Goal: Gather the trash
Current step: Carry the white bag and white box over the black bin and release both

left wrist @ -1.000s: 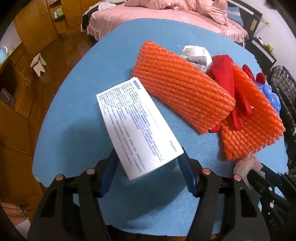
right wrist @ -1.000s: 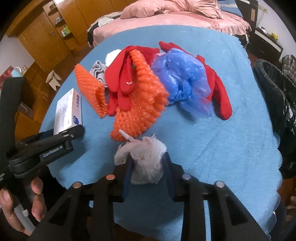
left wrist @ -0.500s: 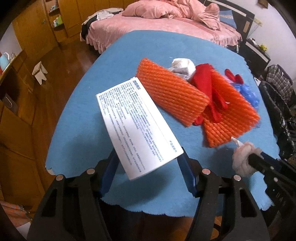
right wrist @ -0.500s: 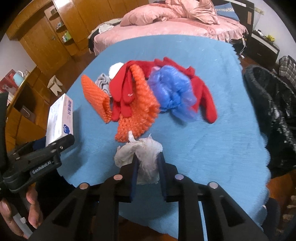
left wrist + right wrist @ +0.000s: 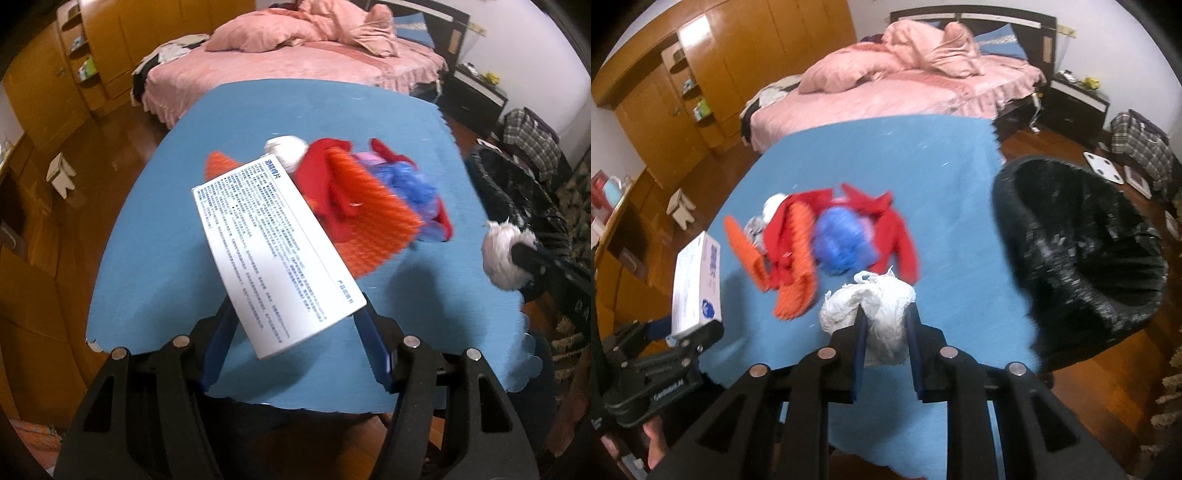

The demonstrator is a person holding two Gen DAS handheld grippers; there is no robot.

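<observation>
My left gripper (image 5: 295, 317) is shut on a white printed carton (image 5: 273, 251), held up over the blue table (image 5: 155, 229); the same carton (image 5: 696, 284) shows at the left of the right wrist view. My right gripper (image 5: 884, 325) is shut on a crumpled white wad of paper (image 5: 882, 314), which also appears at the right edge of the left wrist view as a wad (image 5: 498, 254). On the table lie orange foam netting (image 5: 369, 221), red cloth (image 5: 890, 236), a blue plastic bundle (image 5: 842, 236) and a white ball (image 5: 288, 151).
A bin lined with a black bag (image 5: 1082, 251) stands just off the table's right edge. A pink bed (image 5: 894, 88) lies beyond the table, wooden wardrobes (image 5: 701, 96) and a small stool (image 5: 681, 206) to the left. A hand (image 5: 653, 443) holds the left gripper.
Both grippers have risen with their loads, and the table pile looks smaller and farther. The right jaws squeezed tighter on the wad. The black bin came into the right view.
</observation>
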